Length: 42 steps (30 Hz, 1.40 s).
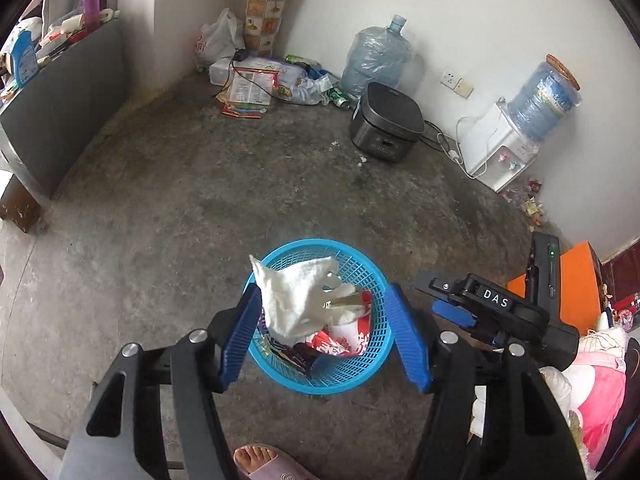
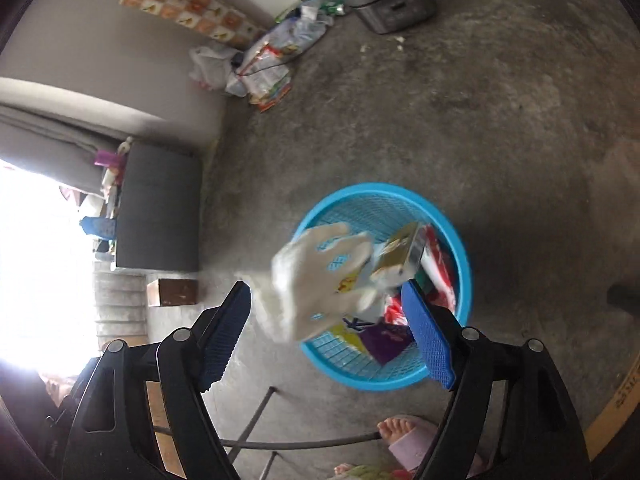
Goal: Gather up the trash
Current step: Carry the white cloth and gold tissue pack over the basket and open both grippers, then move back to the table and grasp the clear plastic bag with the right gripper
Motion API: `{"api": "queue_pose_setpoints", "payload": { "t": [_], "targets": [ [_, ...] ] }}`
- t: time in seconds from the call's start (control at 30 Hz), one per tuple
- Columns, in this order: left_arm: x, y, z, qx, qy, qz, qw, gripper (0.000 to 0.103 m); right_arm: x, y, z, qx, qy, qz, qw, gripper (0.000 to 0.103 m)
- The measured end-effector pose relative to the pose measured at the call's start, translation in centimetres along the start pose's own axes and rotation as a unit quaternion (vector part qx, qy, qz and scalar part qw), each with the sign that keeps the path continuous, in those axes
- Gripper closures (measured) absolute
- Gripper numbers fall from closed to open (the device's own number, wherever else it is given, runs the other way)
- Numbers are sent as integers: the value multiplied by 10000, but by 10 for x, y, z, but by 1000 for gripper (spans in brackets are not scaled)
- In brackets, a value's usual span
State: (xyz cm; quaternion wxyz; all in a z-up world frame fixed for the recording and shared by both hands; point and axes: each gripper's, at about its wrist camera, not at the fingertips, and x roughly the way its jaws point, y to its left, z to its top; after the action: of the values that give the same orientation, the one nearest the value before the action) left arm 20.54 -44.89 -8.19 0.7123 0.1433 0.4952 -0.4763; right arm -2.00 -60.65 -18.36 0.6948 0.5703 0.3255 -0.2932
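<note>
A round blue mesh basket (image 1: 370, 364) stands on the concrete floor and holds red-and-white wrappers (image 1: 344, 340) and other packaging. A crumpled white tissue (image 1: 296, 300) is in the air just above the basket's left rim, between the open fingers of my left gripper (image 1: 326, 336). My right gripper (image 2: 326, 334) is open above the same basket (image 2: 452, 236); the tissue (image 2: 316, 280) looks blurred there, with a gold-coloured box (image 2: 400, 252) beside it. The right gripper's body (image 1: 500, 308) shows at the right of the left wrist view.
A rice cooker (image 1: 386, 122), a water dispenser (image 1: 500, 148), a large water bottle (image 1: 376, 58) and a pile of bags and wrappers (image 1: 260, 80) line the far wall. A grey cabinet (image 1: 60, 104) stands left. A sandalled foot (image 1: 260, 460) is near the basket.
</note>
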Motion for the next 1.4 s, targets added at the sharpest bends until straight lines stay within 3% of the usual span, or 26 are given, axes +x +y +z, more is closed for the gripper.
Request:
{"api": "queue_pose_setpoints", "payload": {
  "t": [0.23,0.33,0.4,0.53,0.63,0.7,0.73,0.8,0.83,0.9,1.07,1.23,1.4],
  "targets": [
    [-82,20,-11,-98,-585,-33,9982,41,-51,14,-32,-597,-93,119,9981,29],
    [-145,34,-30,-104,-940,-93,9955,39,-77,32,-53,-984,-21,393,9944,29],
    [-190,51,-55,-179,-1134,91,9933,37,-93,50,-75,-1452,126,595,9875,29],
    [-267,96,-124,-713,-1384,809,9845,37,-109,93,-137,-2499,811,959,9601,33],
    [-305,127,-192,-1137,-1356,1646,9704,37,-107,121,-191,-3078,1575,1188,9308,40],
    [-320,142,-236,-1427,-1254,1921,9628,37,-104,139,-227,-3401,2106,1358,9064,45],
    [-324,148,-259,-1598,-1194,1919,9609,37,-103,147,-244,-3554,2337,1416,8939,47],
    [-326,155,-298,-1889,-1135,1735,9598,50,-102,162,-274,-3881,2687,1450,8696,50],
    [-325,157,-314,-1999,-1127,1608,9600,53,-101,168,-286,-4015,2776,1406,8614,52],
    [-319,154,-338,-2116,-1167,1201,9629,69,-94,174,-305,-4180,2990,1224,8490,57],
    [-296,132,-355,-1988,-1318,487,9699,83,-80,171,-330,-4071,3439,857,8418,62],
    [-272,141,-366,-2203,-958,427,9698,89,-79,177,-343,-4090,3309,834,8463,62],
    [-272,149,-372,-2386,-1057,246,9650,92,-70,192,-350,-3961,3214,1098,8531,63]
  ]
}}
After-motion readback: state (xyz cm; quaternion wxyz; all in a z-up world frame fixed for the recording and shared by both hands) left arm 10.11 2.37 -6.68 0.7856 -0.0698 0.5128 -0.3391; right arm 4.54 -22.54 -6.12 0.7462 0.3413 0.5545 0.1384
